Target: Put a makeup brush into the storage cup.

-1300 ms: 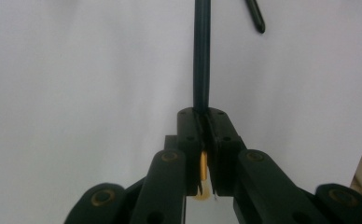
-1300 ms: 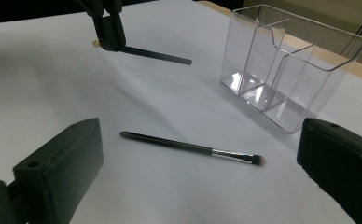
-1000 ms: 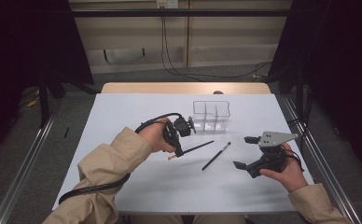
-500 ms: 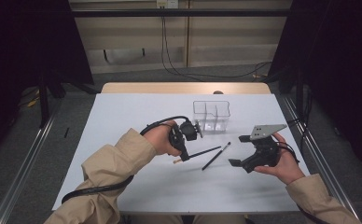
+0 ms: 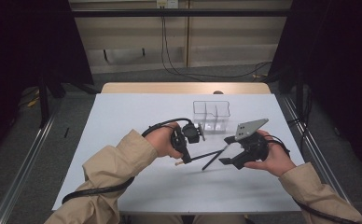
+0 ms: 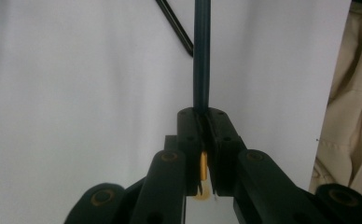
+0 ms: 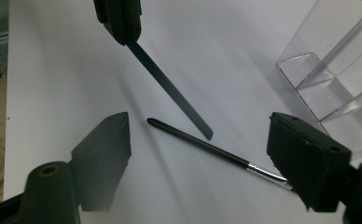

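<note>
Above the white table (image 5: pixel 123 140), left gripper (image 5: pixel 184 154) clamping a dark-teal pencil (image 6: pixel 201 56); right gripper (image 7: pixel 202 154) fingers closing, parted astride a black pen (image 7: pixel 193 138).

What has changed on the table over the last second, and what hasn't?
The right gripper has moved in from the table's right side toward the middle, up to the black pen lying there; its jaws have just been closing a little, with nothing gripped between them. The left gripper stays shut on the dark pencil, held off the table. The clear organizer and pen have not shifted.
</note>
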`<state>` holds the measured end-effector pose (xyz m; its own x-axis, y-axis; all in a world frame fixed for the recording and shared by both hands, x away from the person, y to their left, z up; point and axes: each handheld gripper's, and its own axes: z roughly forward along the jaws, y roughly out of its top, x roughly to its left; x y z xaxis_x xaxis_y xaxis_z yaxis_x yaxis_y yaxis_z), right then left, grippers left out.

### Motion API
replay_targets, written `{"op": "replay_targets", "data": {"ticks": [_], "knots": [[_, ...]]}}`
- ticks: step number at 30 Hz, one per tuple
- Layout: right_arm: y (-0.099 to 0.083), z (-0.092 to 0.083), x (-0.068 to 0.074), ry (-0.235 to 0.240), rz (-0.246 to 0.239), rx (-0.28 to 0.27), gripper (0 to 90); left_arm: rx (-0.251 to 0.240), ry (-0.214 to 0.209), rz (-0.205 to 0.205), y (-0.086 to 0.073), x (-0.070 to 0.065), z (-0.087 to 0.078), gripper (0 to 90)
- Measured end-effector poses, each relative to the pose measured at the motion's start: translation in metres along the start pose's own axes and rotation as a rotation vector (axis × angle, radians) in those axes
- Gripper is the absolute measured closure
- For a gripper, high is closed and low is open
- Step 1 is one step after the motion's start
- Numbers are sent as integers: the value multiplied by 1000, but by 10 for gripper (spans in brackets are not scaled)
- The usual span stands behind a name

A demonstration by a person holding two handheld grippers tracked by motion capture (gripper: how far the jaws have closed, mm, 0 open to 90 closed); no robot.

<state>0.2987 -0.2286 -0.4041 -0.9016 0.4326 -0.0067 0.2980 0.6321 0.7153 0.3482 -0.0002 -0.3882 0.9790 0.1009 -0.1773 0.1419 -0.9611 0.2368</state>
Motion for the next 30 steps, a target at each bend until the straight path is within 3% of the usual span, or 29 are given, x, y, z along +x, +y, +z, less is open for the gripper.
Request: {"op": "replay_targets", "data": {"ticks": [4, 10, 25, 30], "knots": [[7, 5, -2, 27, -37, 38, 328, 0, 2, 2, 0, 0, -1, 850], [14, 9, -1, 54, -83, 66, 408, -12, -11, 8, 1, -1, -1, 850], [22, 22, 7, 111, -144, 137, 602, -10, -22, 18, 4, -3, 0, 850], [23, 26, 8, 123, -156, 135, 644, -14, -37, 15, 5, -4, 2, 850]]}}
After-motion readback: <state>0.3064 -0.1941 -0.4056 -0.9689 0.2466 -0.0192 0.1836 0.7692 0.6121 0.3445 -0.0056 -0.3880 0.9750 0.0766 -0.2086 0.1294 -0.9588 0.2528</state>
